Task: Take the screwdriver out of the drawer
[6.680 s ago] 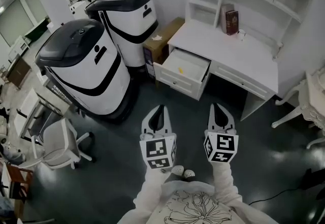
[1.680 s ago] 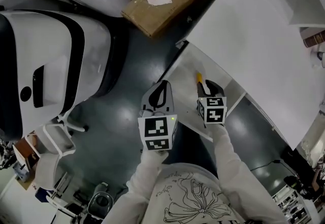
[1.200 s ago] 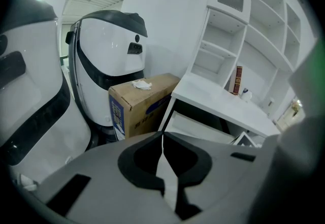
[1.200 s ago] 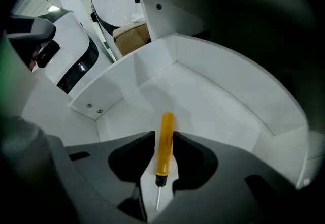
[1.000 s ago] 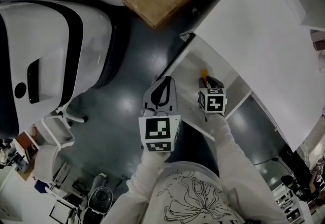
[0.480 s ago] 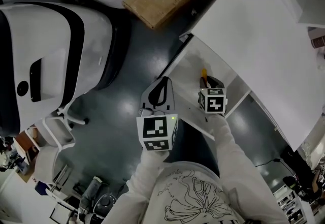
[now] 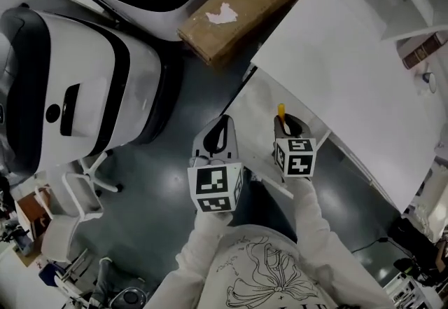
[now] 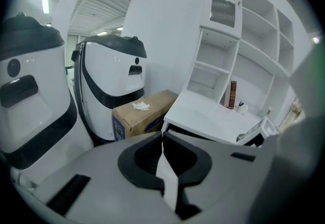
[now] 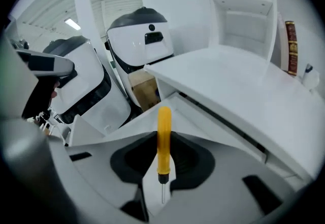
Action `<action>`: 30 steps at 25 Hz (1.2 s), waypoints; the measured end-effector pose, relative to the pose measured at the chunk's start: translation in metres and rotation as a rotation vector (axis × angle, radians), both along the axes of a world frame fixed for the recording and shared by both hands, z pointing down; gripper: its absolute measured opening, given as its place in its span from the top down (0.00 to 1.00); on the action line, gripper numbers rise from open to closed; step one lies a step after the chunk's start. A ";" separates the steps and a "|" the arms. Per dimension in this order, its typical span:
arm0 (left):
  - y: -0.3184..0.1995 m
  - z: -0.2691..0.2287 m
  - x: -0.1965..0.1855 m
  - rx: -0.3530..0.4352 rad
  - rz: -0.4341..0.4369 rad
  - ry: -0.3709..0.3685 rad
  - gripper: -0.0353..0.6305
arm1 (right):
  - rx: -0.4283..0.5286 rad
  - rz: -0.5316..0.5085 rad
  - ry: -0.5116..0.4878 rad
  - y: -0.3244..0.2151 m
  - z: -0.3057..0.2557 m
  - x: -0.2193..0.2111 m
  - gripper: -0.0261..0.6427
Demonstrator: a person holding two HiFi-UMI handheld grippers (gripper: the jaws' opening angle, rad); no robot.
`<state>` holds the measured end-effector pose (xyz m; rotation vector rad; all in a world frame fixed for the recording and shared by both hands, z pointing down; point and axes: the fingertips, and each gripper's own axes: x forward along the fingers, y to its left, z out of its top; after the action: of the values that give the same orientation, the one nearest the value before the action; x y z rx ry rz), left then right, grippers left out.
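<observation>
A screwdriver (image 9: 164, 126) with a yellow handle stands upright between the jaws of my right gripper (image 9: 163, 141), handle pointing away and metal shaft toward the camera. In the head view the right gripper (image 7: 288, 122) is shut on the screwdriver (image 7: 281, 111) above the open white drawer (image 7: 255, 101) of the desk (image 7: 336, 55). My left gripper (image 7: 222, 125) hovers over the floor just left of the drawer. Its jaws are shut on nothing, as the left gripper (image 8: 162, 139) shows in its own view.
A brown cardboard box (image 7: 245, 3) lies beside the desk's left end. Two large white-and-black machines (image 7: 77, 97) stand to the left. A book (image 7: 423, 50) stands on the desk shelf. Dark floor (image 7: 161, 181) lies below the left gripper.
The right gripper has risen out of the drawer with the screwdriver in its jaws. The left gripper has risen a little too.
</observation>
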<state>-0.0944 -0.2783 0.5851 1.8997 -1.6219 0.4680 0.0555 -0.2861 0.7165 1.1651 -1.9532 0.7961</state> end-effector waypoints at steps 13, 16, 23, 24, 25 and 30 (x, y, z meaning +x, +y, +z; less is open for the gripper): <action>0.003 -0.132 0.014 0.247 -0.002 -0.016 0.93 | 0.329 0.046 -0.105 -0.007 -0.186 0.002 0.85; 0.006 -0.161 0.017 0.301 -0.003 -0.020 0.93 | 0.404 0.042 -0.122 -0.008 -0.225 0.003 0.85; 0.014 -0.217 0.019 0.413 -0.015 -0.033 0.93 | 0.542 0.039 -0.155 -0.003 -0.295 0.005 0.85; 0.016 -0.223 0.019 0.426 -0.018 -0.034 0.93 | 0.558 0.037 -0.157 -0.002 -0.303 0.005 0.85; 0.018 -0.228 0.019 0.438 -0.020 -0.036 0.93 | 0.574 0.036 -0.161 0.000 -0.310 0.005 0.85; 0.021 -0.255 0.021 0.498 -0.025 -0.050 0.93 | 0.650 0.037 -0.195 0.002 -0.347 0.009 0.85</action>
<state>-0.0737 -0.2573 0.3300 2.2275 -1.9245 0.1010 0.0644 -0.2840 0.3698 1.5354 -2.4549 0.2911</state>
